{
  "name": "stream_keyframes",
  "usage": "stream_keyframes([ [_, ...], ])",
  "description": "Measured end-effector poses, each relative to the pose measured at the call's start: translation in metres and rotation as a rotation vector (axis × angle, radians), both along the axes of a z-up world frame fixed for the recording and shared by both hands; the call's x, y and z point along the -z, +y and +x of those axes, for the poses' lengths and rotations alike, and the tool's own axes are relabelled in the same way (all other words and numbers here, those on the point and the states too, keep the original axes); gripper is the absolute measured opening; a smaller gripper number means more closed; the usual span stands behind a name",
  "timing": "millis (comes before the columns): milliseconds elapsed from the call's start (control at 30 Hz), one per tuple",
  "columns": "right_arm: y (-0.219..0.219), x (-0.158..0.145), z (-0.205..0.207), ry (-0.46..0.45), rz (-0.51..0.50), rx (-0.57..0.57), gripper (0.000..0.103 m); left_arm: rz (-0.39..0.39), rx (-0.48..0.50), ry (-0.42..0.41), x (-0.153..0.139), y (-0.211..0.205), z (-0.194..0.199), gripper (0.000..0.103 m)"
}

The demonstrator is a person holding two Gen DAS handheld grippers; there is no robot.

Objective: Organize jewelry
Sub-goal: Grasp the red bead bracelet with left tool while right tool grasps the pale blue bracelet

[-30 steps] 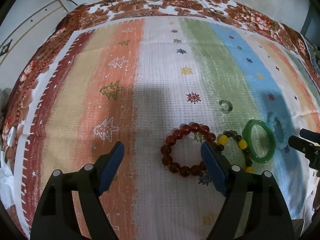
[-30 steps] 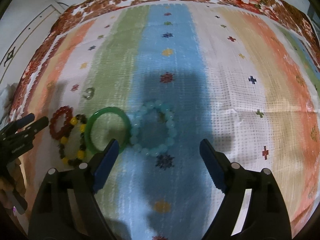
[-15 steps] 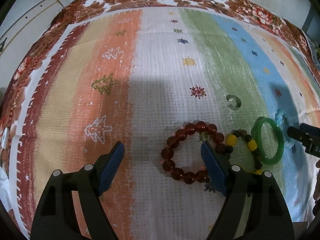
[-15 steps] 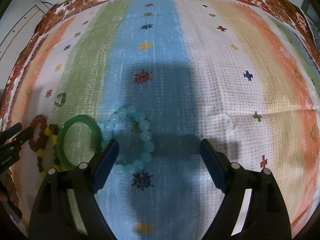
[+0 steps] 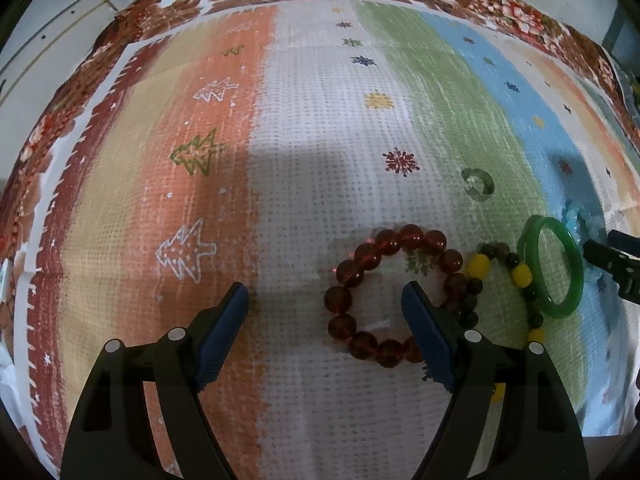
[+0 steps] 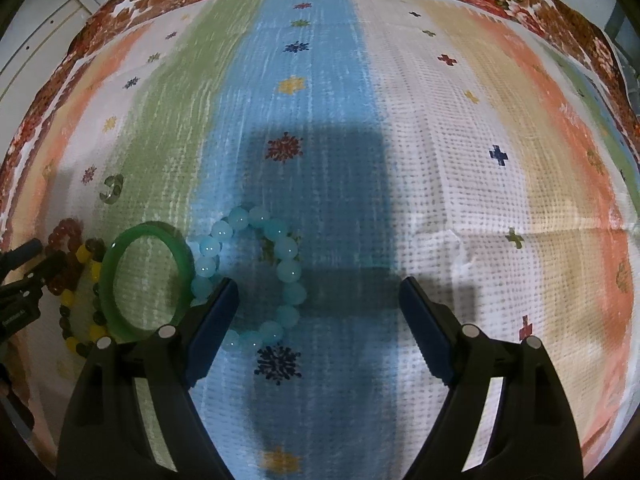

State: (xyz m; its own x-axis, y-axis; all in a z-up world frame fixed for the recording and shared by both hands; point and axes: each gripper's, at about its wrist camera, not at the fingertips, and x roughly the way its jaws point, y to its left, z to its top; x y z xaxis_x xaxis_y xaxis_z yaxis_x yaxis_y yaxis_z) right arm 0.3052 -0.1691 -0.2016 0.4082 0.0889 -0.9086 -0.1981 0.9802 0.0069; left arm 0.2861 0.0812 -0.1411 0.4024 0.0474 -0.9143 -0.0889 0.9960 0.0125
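Observation:
A dark red bead bracelet (image 5: 346, 270) lies on the striped cloth (image 5: 320, 120). My left gripper (image 5: 324, 291) hangs open just above it, its right finger over the bracelet's right side. To the right lie a yellow-and-dark bead bracelet (image 5: 480, 266), a green bangle (image 5: 560, 310), a pale blue bead bracelet (image 5: 576, 220) and a small open ring (image 5: 478, 186). In the right wrist view my right gripper (image 6: 318, 285) is over the pale blue bracelet (image 6: 288, 248). Its jaws are closing a little. Its left finger covers the bracelet's left side, and the right half lies between the fingers, untouched.
The green bangle (image 6: 148, 232) touches the pale blue bracelet's left side. The yellow-and-dark bracelet (image 6: 84, 254), the red one (image 6: 66, 230) and the small ring (image 6: 112, 188) sit further left. A flowered border (image 6: 520, 8) edges the cloth at the far side.
Both grippers have sunk closer to the cloth. The red bracelet now reaches in between the left fingers. The pale blue bracelet has slid left in its view, under the right gripper's left finger.

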Motion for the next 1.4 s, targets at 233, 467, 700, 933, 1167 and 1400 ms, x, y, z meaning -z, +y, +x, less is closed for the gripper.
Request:
stream_keyframes([
  [233,-0.001,0.0,0.001,0.0,-0.016,0.006,0.072,0.002,-0.003,-0.005,0.0,0.0,0.0,0.074],
  [467,-0.001,0.0,-0.001,-0.019,-0.032,0.003,0.053,0.005,-0.02,-0.015,-0.002,0.005,-0.001,0.051],
  [700,0.001,-0.001,-0.004,-0.021,-0.024,-0.022,0.032,0.008,-0.001,-0.015,-0.003,0.003,-0.001,0.035],
  [933,0.005,0.0,-0.006,-0.02,-0.013,-0.047,0.014,0.014,0.007,-0.018,-0.003,0.001,-0.002,0.014],
  [1167,0.006,0.0,-0.006,-0.02,-0.007,-0.048,0.013,0.008,0.001,-0.021,-0.004,0.001,-0.003,0.013],
  [1400,0.006,-0.005,-0.009,-0.025,0.015,-0.059,0.013,-0.002,0.005,-0.036,-0.013,0.001,-0.005,0.013],
])
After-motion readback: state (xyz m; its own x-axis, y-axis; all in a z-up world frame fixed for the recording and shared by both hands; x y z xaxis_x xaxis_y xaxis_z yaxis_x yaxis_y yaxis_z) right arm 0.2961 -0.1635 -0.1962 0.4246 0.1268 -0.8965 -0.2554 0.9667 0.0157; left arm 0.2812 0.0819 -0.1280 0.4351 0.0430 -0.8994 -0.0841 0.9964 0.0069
